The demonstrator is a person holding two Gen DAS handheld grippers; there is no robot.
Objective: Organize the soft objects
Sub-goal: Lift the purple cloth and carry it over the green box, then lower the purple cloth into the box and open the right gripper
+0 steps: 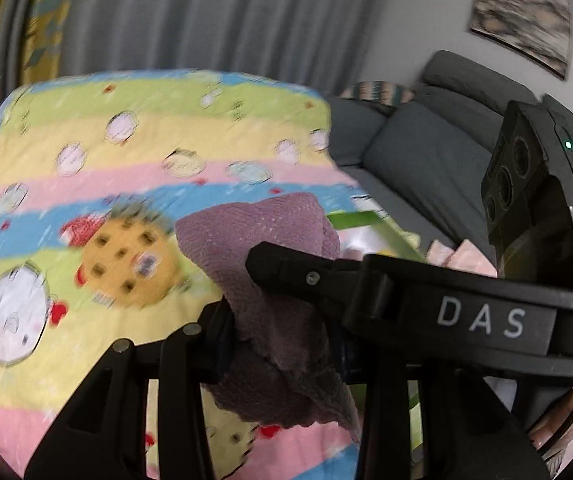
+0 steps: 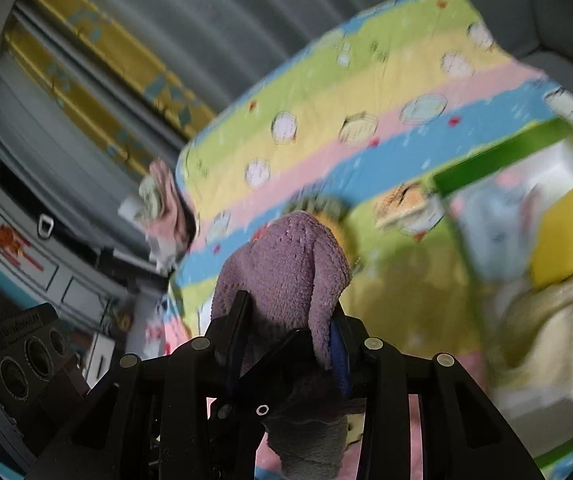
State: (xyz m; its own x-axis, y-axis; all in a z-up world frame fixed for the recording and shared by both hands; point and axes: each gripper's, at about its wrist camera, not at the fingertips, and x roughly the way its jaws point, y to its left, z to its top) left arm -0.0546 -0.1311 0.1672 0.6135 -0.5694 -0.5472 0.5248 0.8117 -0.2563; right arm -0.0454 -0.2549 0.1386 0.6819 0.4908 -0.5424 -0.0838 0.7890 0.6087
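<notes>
We see the 2 grippers, left gripper [image 1: 282, 312] and right gripper [image 2: 286, 320], each pinching the purple towel [image 2: 286, 264] above the striped blanket [image 1: 66, 160]; beyond, blurred, probably a cookie-shaped toy [image 1: 126, 264] and a grey sofa [image 1: 418, 152].

**Count of things in view**

Two grippers, left gripper [image 1: 286, 300] and right gripper [image 2: 290, 312], share one purple cloth [image 1: 270, 248]. Beyond them lie one striped blanket [image 1: 146, 128] and one cookie plush [image 1: 126, 264]. To the right gripper's right stands one green-rimmed box [image 2: 506, 152].
</notes>
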